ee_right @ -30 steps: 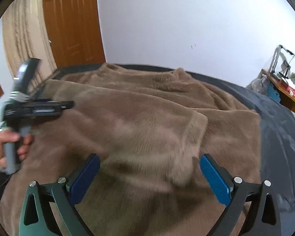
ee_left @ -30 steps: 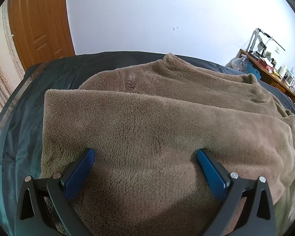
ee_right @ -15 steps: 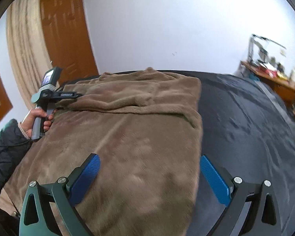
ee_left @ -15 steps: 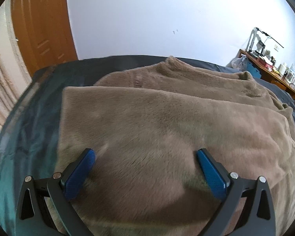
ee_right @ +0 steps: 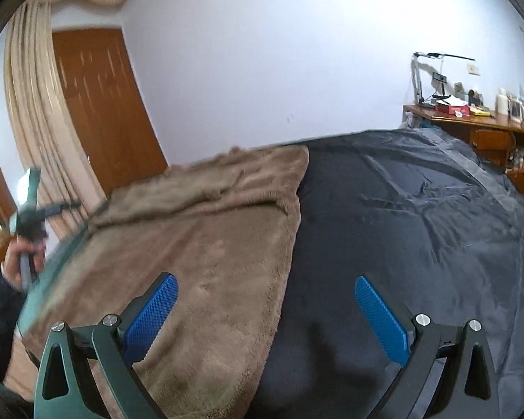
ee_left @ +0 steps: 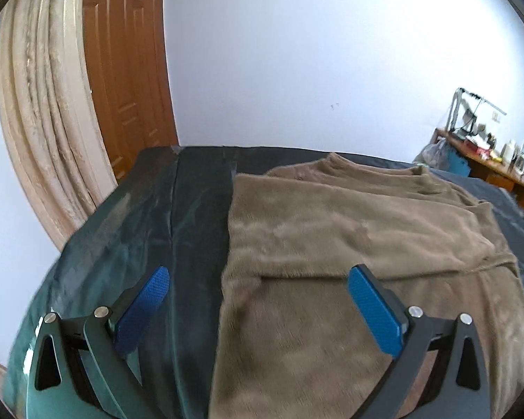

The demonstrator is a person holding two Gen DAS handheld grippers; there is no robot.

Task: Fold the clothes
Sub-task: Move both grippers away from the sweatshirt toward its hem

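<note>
A brown fleece garment (ee_left: 349, 244) lies spread flat on a dark bed cover (ee_left: 188, 230), with its sleeves folded across the body. My left gripper (ee_left: 258, 279) hovers open over the garment's left edge, holding nothing. The right wrist view has the same garment (ee_right: 206, 244) on the left and bare dark cover (ee_right: 419, 230) on the right. There my right gripper (ee_right: 265, 286) hangs open over the garment's right edge, also with nothing in it. At the far left of that view a hand (ee_right: 22, 258) holds the left gripper by its handle.
A wooden door (ee_left: 125, 80) and a beige curtain (ee_left: 42, 111) stand beyond the bed's far left corner. A wooden desk (ee_right: 478, 129) with a lamp and small items stands at the right against the white wall. The bed's near left edge (ee_left: 35, 324) drops off.
Both grippers pulled back and apart from over the garment's middle: the left swung to its left edge, the right to its right edge. Both stayed open. The garment lies flatter.
</note>
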